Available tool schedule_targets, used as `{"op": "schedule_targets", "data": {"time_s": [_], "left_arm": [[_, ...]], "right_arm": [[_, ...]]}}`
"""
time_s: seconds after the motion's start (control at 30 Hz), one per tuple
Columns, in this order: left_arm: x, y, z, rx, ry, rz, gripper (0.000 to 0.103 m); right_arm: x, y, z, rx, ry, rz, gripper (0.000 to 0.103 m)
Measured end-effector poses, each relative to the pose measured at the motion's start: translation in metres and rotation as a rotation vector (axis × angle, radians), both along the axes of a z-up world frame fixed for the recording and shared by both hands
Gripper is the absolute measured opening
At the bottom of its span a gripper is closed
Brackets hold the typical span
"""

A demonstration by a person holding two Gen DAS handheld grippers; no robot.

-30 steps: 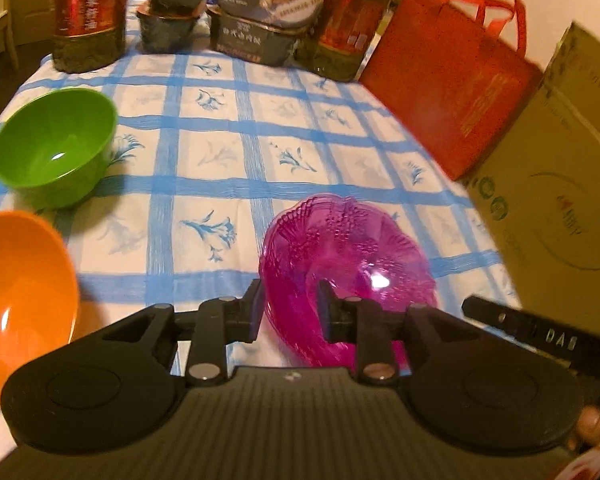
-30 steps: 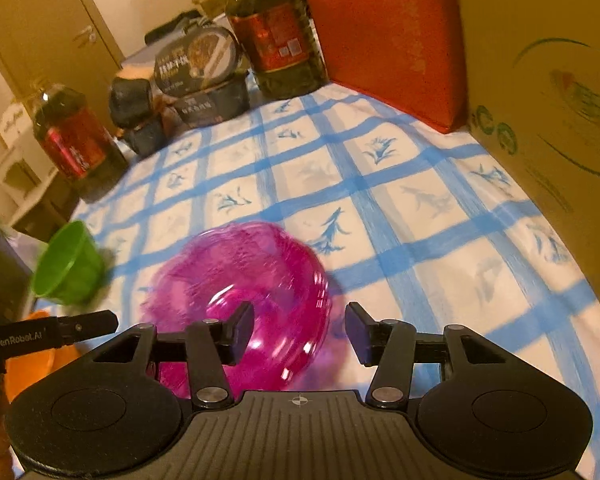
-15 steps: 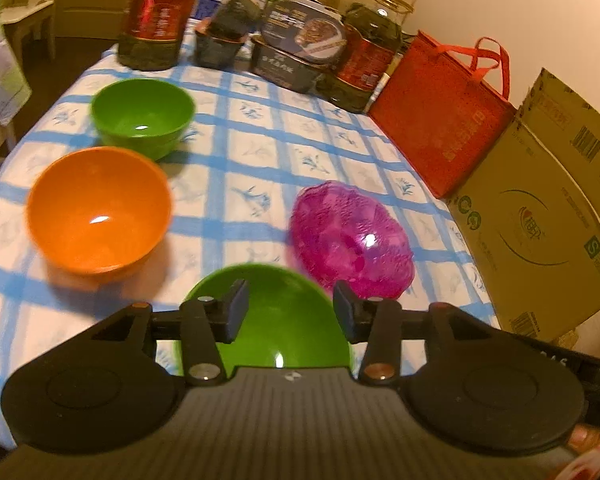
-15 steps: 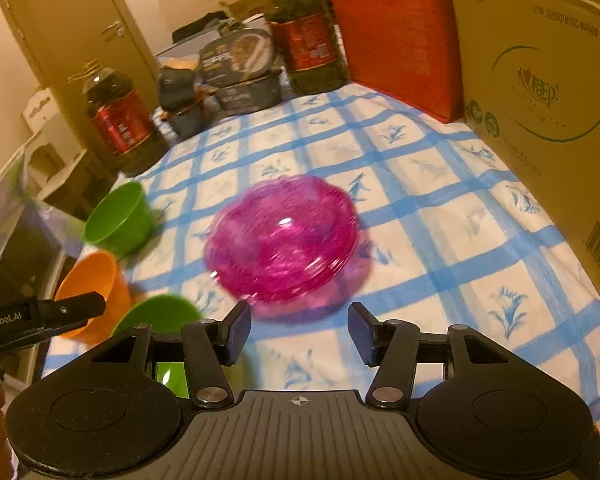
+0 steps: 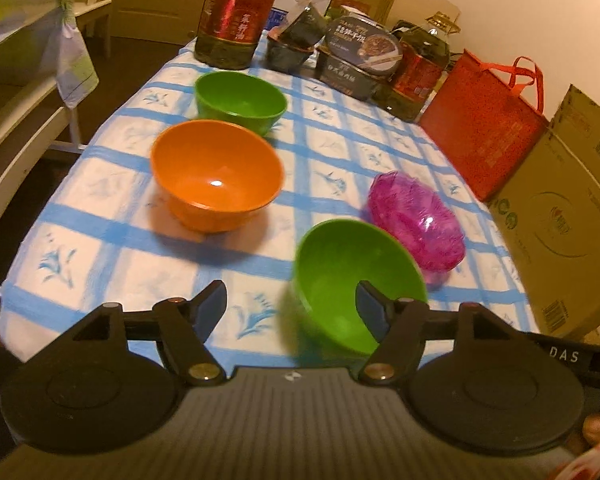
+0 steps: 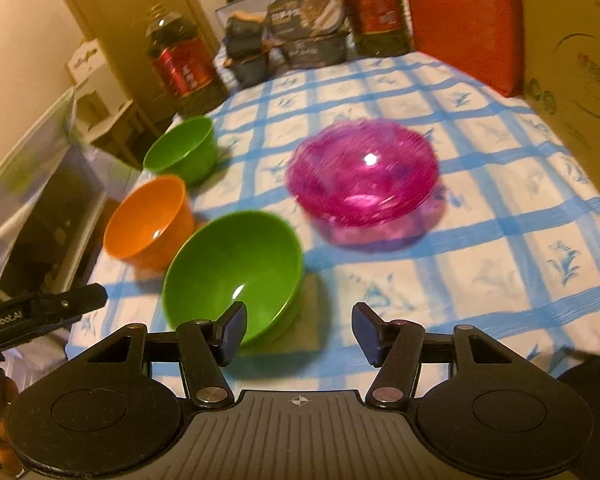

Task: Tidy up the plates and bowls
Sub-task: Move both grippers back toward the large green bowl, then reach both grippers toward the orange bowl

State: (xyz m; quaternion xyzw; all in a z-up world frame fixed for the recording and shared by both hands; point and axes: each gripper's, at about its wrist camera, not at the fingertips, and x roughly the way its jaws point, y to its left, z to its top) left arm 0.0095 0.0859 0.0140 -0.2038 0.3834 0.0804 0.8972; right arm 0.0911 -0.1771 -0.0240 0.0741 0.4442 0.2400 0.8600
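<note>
Four bowls stand on the blue-checked tablecloth [image 5: 332, 152]. A pink clear bowl [image 5: 416, 220] [image 6: 364, 172] is at the right. A green bowl [image 5: 352, 280] [image 6: 232, 272] is nearest, with an orange bowl [image 5: 216, 176] [image 6: 148, 220] and a second green bowl [image 5: 240, 100] [image 6: 180, 148] behind it to the left. My left gripper [image 5: 291, 304] hovers short of the near green bowl, its jaws opening; its right finger overlaps the bowl in the picture without gripping it. My right gripper [image 6: 300, 330] is just right of that bowl, jaws opening with nothing between them.
Oil bottles [image 5: 236, 12] and stacked food boxes [image 5: 356, 60] crowd the table's far end. A red bag [image 5: 484, 120] and a cardboard box [image 5: 560, 220] line the right side. A white chair [image 5: 32, 92] stands past the table's left edge.
Both grippers have drawn back from the pink bowl, which now rests flat on the cloth. The left jaws, close around its rim before, have spread wide. The other bowls came into view.
</note>
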Motion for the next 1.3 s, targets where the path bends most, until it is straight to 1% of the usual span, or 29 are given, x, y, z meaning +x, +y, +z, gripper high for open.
{"op": "schedule_targets", "data": {"time_s": [0.2, 0.4, 0.77, 1.07, 1.3], "left_arm": [[-0.012, 0.003, -0.006, 0.013, 0.015, -0.007, 0.073], [-0.018, 0.007, -0.013, -0.004, 0.028, 0.003, 0.074], [-0.019, 0.008, -0.017, -0.003, 0.037, 0.01, 0.074], [-0.019, 0.019, -0.019, 0.0, 0.048, 0.031, 0.074], [-0.014, 0.04, -0.019, 0.014, 0.053, 0.077, 0.074]], "right_arm": [[-0.007, 0.012, -0.008, -0.026, 0.008, 0.03, 0.059], [-0.007, 0.016, -0.012, -0.035, 0.018, 0.035, 0.059], [-0.007, 0.018, -0.017, -0.038, 0.027, 0.038, 0.059], [0.004, 0.036, -0.01, -0.035, 0.003, 0.057, 0.059], [0.023, 0.058, -0.005, -0.049, -0.021, 0.085, 0.059]]}}
